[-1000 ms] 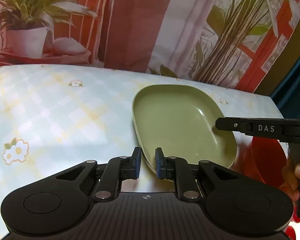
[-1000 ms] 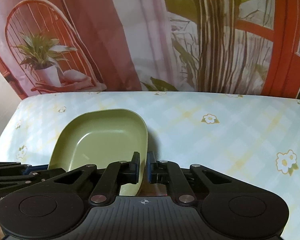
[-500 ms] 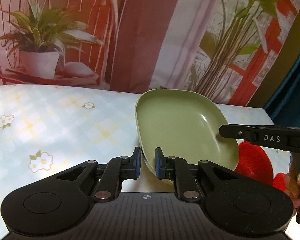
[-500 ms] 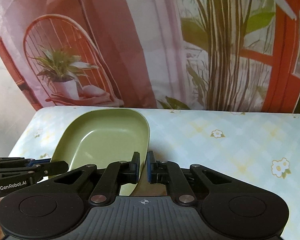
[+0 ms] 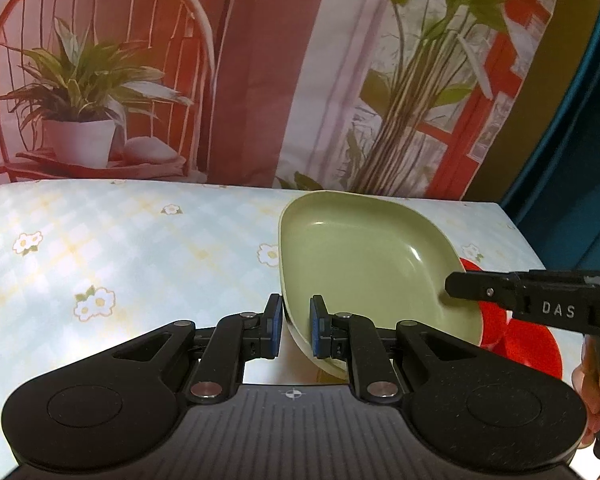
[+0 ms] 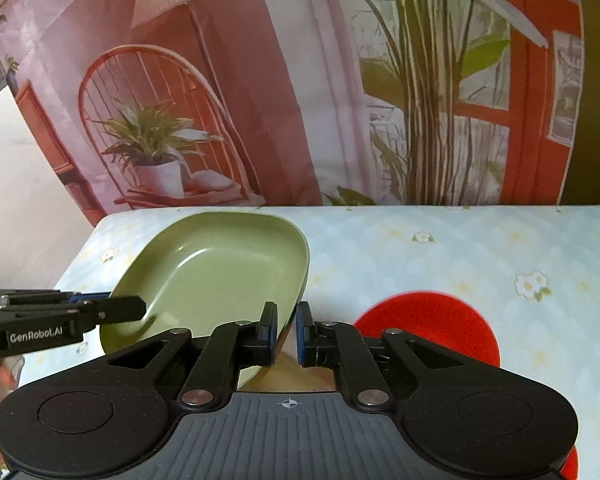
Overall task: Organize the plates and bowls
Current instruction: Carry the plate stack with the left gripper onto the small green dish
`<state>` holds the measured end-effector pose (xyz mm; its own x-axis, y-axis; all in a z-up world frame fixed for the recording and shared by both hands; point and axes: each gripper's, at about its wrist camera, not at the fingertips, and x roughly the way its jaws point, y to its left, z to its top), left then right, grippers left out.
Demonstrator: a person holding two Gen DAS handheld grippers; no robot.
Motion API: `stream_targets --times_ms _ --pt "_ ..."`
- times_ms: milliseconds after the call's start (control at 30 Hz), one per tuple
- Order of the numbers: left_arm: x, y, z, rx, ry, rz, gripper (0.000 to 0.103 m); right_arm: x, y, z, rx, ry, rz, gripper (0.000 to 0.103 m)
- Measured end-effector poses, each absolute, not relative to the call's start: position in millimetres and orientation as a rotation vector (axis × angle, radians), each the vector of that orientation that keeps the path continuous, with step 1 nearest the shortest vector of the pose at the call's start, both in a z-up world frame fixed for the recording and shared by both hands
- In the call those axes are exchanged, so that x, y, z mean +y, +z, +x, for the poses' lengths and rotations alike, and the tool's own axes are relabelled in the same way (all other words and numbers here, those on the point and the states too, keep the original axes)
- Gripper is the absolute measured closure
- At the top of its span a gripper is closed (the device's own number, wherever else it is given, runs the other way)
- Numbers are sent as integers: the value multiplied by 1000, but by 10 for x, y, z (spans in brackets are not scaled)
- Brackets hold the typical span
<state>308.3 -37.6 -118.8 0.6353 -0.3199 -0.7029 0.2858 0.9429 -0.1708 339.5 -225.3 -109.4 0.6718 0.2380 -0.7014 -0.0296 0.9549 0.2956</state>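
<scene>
Item 1: your left tongs (image 5: 294, 330). The two blue-padded fingers are closed on the near left rim of the green plate (image 5: 364, 264), one pad outside the rim and one inside the dish.

Item 2: your right tongs (image 6: 286, 332). The fingers are pinched on the opposite rim of the same plate (image 6: 220, 276), with only its thin edge between the pads. From the left wrist view these tongs reach in from the right, their tip lying against the plate's right inner wall.

Item 3: green plate. A deep, rounded-corner dish, held between both pairs of tongs and raised off the table (image 5: 140, 248), which shows beneath its near edge. It tilts slightly, with the far edge higher.

Item 4: red dish (image 6: 428, 324). It lies on the table just ahead of your right tongs and to the right of the green plate, partly covered by the tong bodies. In the left view a part of it (image 5: 528, 346) shows under the plate's right edge.

Item 5: table. Pale checked cloth with small flowers; a printed backdrop (image 6: 284, 92) of plants and a chair stands behind it.
</scene>
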Motion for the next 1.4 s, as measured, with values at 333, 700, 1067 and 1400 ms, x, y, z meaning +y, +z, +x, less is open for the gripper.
stream_targets --times_ms 333,700,1067,1400 --pt "-393 -1268 2827 835 -371 -23 88 -2251 -1131 2939 812 152 314 93" --pt "-395 -1411 2679 851 -387 -2 87 -2226 -1254 2604 830 158 353 91" --pt "-416 -1513 2662 868 -390 12 87 -2181 -1384 2452 860 163 365 90" --pt "-508 -1611 2712 879 -386 20 87 -2224 -1502 2416 879 145 370 90"
